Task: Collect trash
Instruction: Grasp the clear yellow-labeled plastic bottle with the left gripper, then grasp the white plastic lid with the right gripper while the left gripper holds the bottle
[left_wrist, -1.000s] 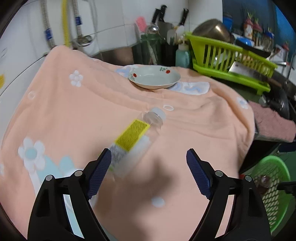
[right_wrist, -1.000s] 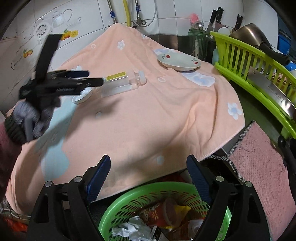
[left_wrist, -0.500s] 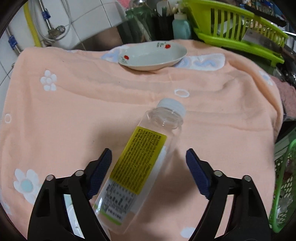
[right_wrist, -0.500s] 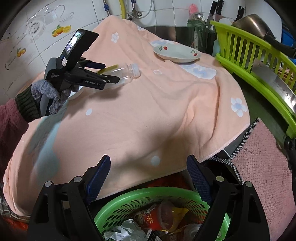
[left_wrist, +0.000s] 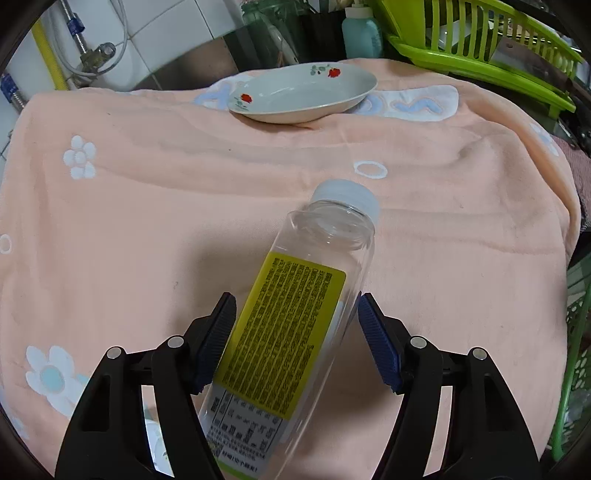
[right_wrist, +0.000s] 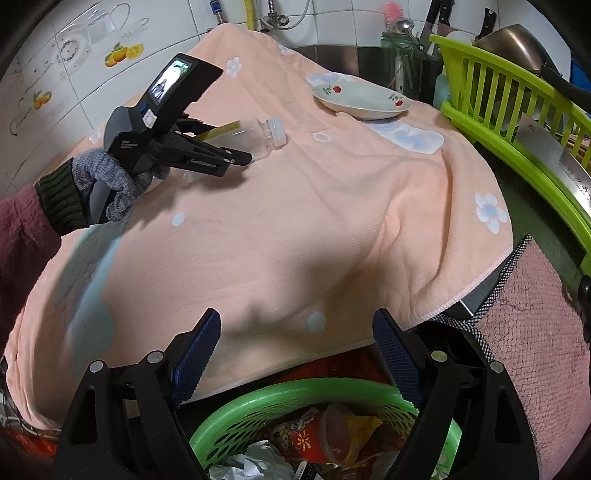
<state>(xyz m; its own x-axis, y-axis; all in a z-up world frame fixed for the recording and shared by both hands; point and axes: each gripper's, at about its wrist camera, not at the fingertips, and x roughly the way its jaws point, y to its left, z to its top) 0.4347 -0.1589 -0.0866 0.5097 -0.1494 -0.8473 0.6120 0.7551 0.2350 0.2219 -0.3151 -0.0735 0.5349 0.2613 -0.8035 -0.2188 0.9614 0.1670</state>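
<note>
Bottle (left_wrist: 295, 317) between left tongs (left_wrist: 297, 332), unclamped

Bottle (left_wrist: 295, 325) base cut off by bottom edge; basket (right_wrist: 258, 410) front rim too.

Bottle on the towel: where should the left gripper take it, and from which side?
Grip the bottle across its labelled body, coming from the base end along its length. It lies on its side, cap pointing away, and its flat sides already face the left gripper's pads.

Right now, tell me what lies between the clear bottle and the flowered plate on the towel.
Only bare peach towel. The left wrist view shows nothing between the bottle and the plate; the right wrist view agrees.
</note>
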